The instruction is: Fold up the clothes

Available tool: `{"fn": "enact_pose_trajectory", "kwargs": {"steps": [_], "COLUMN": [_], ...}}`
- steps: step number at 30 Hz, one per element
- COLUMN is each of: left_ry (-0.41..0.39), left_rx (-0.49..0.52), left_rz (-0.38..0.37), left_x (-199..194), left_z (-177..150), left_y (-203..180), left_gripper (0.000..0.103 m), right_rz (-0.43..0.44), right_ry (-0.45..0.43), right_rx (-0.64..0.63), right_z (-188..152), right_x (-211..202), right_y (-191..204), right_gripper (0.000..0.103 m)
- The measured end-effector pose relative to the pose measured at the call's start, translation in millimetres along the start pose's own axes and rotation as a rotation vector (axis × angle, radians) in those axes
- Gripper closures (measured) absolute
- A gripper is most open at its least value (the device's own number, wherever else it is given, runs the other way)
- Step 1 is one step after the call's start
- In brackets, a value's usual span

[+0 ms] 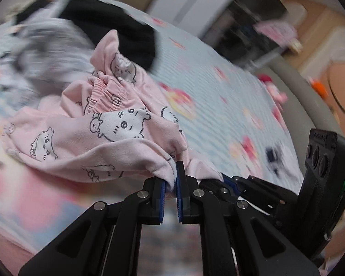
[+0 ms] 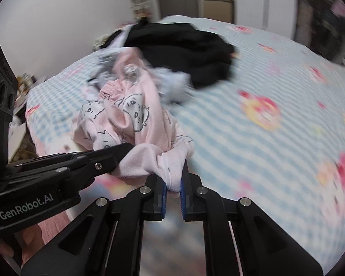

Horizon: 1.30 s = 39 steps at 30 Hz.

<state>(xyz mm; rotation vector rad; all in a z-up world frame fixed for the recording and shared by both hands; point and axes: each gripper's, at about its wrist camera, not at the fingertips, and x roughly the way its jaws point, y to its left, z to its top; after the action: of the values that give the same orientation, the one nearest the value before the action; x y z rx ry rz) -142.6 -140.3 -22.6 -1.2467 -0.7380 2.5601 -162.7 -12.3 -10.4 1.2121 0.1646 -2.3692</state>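
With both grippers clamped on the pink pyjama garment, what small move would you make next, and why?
Probably draw the two grippers apart and lift a little. The left gripper and right gripper are both shut on the same edge of the pink cartoon-print pyjama garment, close together, and the rest lies bunched on the checked bedspread. Spreading would open it for folding.
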Motion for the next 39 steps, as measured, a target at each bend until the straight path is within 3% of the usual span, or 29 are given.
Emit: {"fn": "enact_pose_trajectory", "kwargs": {"steps": [6, 11, 14, 19, 23, 25, 27, 28, 29, 31, 34, 37, 39], "left_ry": [0.146, 0.233, 0.256, 0.286, 0.292, 0.257, 0.203, 0.18, 0.159, 0.131, 0.094, 0.073, 0.084], "left_rx": [0.102, 0.211, 0.231, 0.275, 0.248, 0.266, 0.26, 0.241, 0.217, 0.111, -0.008, -0.045, -0.027], "left_rz": [-0.145, -0.167, -0.18, -0.211, -0.202, -0.197, -0.158, -0.131, -0.105, -0.055, -0.013, 0.028, 0.052], "left_x": [37, 70, 77, 82, 74, 52, 27, 16, 6, -6, -14, -11, 0], "left_z": [-66, -111, -122, -135, -138, -138, -139, -140, -141, -141, -138, -132, -126], "left_y": [-83, -149, -171, -197, -180, -163, -140, -127, -113, -79, -33, -11, -9], "left_gripper": [0.095, 0.095, 0.095, 0.095, 0.087, 0.082, 0.068, 0.054, 0.049, 0.049, 0.049, 0.049, 0.049], "right_rz": [-0.163, -0.235, -0.259, -0.227, -0.155, -0.082, 0.0, 0.039, 0.071, 0.12, 0.188, 0.219, 0.191], "right_ry": [0.037, 0.059, 0.046, 0.035, 0.062, 0.071, 0.072, 0.071, 0.078, 0.105, 0.146, 0.182, 0.178], "right_rx": [0.144, 0.316, 0.349, 0.408, 0.427, 0.443, 0.445, 0.443, 0.432, 0.393, 0.342, 0.333, 0.315], "right_z": [-82, -146, -164, -185, -190, -191, -191, -191, -190, -188, -184, -178, -174], "right_x": [-55, -86, -95, -106, -101, -97, -92, -90, -85, -72, -51, -28, -19], "right_y": [-74, -142, -161, -172, -164, -159, -149, -143, -136, -118, -93, -78, -73], "right_gripper": [0.095, 0.095, 0.095, 0.092, 0.089, 0.081, 0.07, 0.067, 0.062, 0.052, 0.05, 0.049, 0.049]}}
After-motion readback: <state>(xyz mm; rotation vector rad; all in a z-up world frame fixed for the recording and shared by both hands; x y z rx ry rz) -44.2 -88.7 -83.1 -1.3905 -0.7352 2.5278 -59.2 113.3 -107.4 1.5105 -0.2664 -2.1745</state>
